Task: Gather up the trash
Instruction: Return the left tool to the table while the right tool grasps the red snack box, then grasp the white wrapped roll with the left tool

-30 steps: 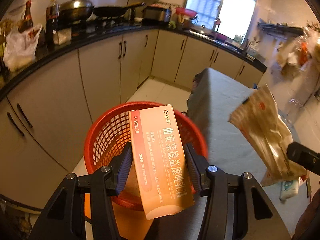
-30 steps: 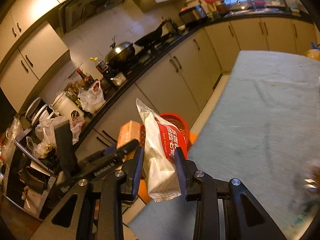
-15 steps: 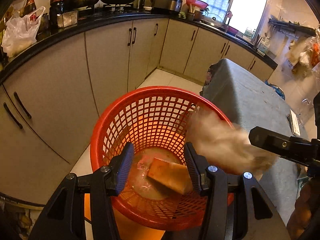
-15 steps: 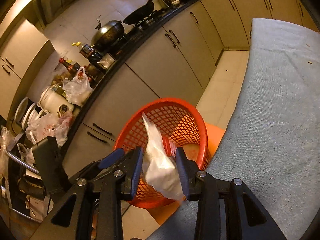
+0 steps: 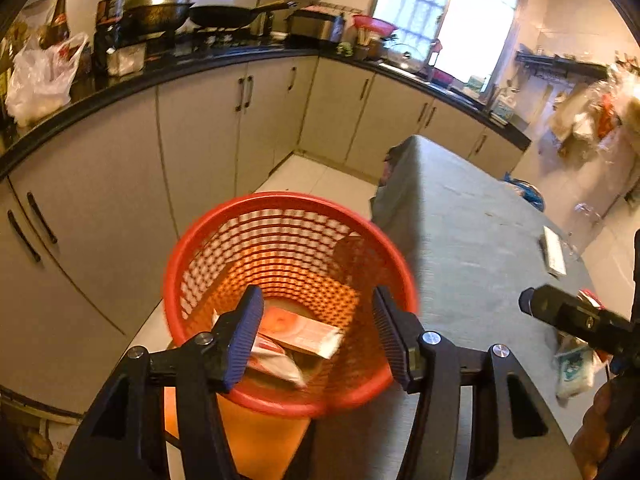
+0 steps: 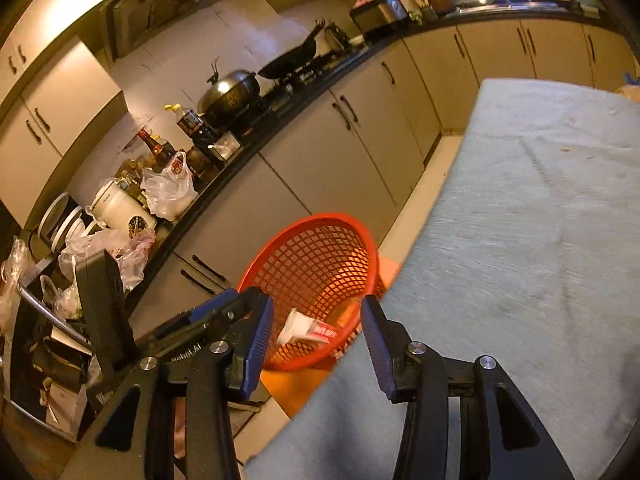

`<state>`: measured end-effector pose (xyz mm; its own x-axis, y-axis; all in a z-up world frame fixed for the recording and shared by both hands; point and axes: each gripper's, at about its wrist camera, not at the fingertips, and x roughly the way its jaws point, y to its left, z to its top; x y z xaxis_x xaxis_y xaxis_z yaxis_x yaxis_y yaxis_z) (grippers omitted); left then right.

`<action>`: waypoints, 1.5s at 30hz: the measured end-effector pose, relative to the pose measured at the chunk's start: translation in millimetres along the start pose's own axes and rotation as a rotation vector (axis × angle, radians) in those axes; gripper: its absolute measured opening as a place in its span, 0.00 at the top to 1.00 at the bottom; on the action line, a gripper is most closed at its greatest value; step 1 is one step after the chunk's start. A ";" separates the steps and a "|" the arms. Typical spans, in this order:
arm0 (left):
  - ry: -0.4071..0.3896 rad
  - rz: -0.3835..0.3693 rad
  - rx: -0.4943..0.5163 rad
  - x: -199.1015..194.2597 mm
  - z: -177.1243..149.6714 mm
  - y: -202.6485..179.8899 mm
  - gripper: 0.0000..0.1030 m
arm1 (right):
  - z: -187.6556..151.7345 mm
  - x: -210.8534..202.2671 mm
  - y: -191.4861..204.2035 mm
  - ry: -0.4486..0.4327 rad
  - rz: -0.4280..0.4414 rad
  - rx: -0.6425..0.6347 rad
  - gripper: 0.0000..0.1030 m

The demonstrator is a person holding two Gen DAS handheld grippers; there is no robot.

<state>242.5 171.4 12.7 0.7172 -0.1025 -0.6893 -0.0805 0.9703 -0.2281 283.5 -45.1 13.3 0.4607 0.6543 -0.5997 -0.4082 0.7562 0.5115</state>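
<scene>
A red mesh basket (image 5: 288, 240) (image 6: 316, 256) stands on the floor beside the grey-clothed table (image 5: 480, 240) (image 6: 520, 240). At its bottom lie an orange box (image 5: 304, 330) and a white and red packet (image 5: 276, 364) (image 6: 312, 330). My left gripper (image 5: 316, 300) hangs over the basket, jaws opening, nothing between them. My right gripper (image 6: 317, 308) is above the table's edge by the basket, jaws also opening and empty. More trash stays on the table: a white packet (image 5: 574, 368) and a flat white wrapper (image 5: 554, 254).
An orange stool-like base (image 5: 248, 432) sits under the basket. Cabinets (image 5: 200, 140) and a black counter with a wok (image 6: 232, 92), bottles and plastic bags (image 6: 168, 192) run behind it. A narrow tiled floor strip (image 5: 320, 180) separates cabinets and table.
The orange box left my left gripper and dropped into the basket. The white and red packet slipped from my right gripper into the basket too. Both pairs of jaws have widened.
</scene>
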 end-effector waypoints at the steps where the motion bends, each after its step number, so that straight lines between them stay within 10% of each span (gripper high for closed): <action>1: -0.004 -0.008 0.007 -2.7 -1.0 -6.2 0.44 | -3.1 -8.1 -0.1 -0.010 -0.001 -0.008 0.52; 13: 0.038 -0.140 0.164 -6.1 -31.6 -110.8 0.43 | -65.6 -135.0 -32.8 -0.154 -0.157 -0.120 0.45; 20: 0.105 -0.215 0.250 8.7 -57.6 -166.1 0.43 | -95.7 -212.9 -62.3 -0.268 -0.461 -0.228 0.30; 23: 0.124 -0.240 0.279 11.7 -67.6 -184.1 0.43 | -95.4 -217.9 -75.3 -0.269 -0.603 -0.261 0.30; 35: 0.155 -0.264 0.327 13.7 -81.1 -201.0 0.42 | -75.9 -163.5 -86.5 -0.139 -0.674 -0.389 0.30; 40: 0.166 -0.273 0.332 15.8 -81.2 -203.4 0.42 | -65.2 -146.0 -104.4 -0.084 -0.722 -0.352 0.73; 45: 0.183 -0.306 0.339 18.5 -82.9 -214.3 0.38 | -66.2 -166.9 -121.6 -0.138 -0.683 -0.245 0.82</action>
<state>215.7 -56.6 -8.1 0.5367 -0.4015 -0.7421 0.3667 0.9031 -0.2234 204.1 -246.9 10.4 0.7635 0.0457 -0.6442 -0.1514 0.9824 -0.1098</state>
